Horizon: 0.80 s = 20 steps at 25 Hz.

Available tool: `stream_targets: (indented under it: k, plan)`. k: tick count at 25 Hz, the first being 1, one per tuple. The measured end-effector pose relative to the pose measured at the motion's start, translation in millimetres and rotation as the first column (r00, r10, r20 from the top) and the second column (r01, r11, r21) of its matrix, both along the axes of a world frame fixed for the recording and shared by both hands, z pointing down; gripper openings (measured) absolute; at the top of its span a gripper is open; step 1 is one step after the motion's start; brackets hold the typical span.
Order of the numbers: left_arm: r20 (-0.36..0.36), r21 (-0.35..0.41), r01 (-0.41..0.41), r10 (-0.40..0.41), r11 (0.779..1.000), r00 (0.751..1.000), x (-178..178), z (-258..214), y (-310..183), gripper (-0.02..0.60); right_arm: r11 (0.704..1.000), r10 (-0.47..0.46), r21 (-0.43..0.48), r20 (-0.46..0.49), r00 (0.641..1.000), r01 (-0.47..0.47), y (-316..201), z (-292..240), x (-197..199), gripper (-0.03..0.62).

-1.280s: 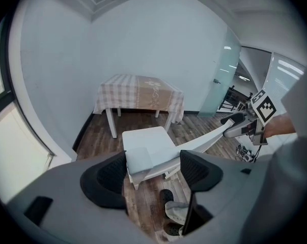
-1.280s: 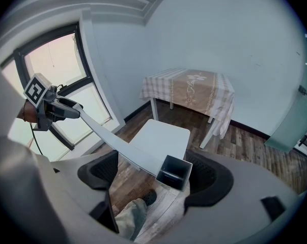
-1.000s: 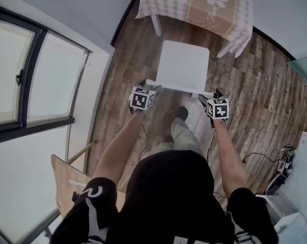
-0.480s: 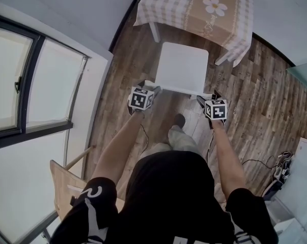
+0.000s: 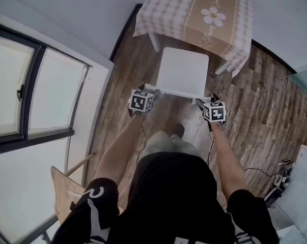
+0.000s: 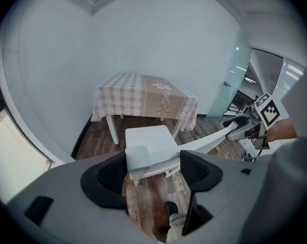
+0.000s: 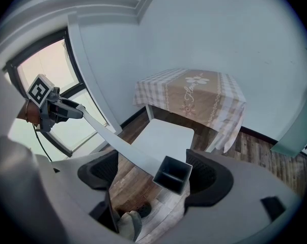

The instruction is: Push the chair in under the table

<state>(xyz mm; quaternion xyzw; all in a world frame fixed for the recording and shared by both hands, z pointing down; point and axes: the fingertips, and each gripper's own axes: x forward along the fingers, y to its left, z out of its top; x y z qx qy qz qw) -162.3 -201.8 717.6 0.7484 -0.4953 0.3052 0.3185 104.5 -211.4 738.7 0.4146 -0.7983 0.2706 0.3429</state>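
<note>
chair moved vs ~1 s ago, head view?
Yes. The chair has slid forward toward the table; the floor gap between its seat and the tablecloth has nearly closed.

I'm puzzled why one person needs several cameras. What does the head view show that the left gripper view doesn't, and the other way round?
Only the head view shows the person, the window and the left hand-held gripper from outside. Only the left gripper view shows a frosted glass door and that gripper's jaws closed on one end of the backrest. Both show the white chair, the table with its checked cloth, and the right hand-held gripper at the backrest's other end.
</note>
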Motion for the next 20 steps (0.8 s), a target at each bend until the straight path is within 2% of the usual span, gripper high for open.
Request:
stream_targets:
  k: [20]
  plan:
    - [-0.003,0.017,-0.010,0.010,1.000,1.000,16,1,-89,0.344,1.000,0.019,0.005,0.000,1.000,-0.019,-85,1,16,0.429]
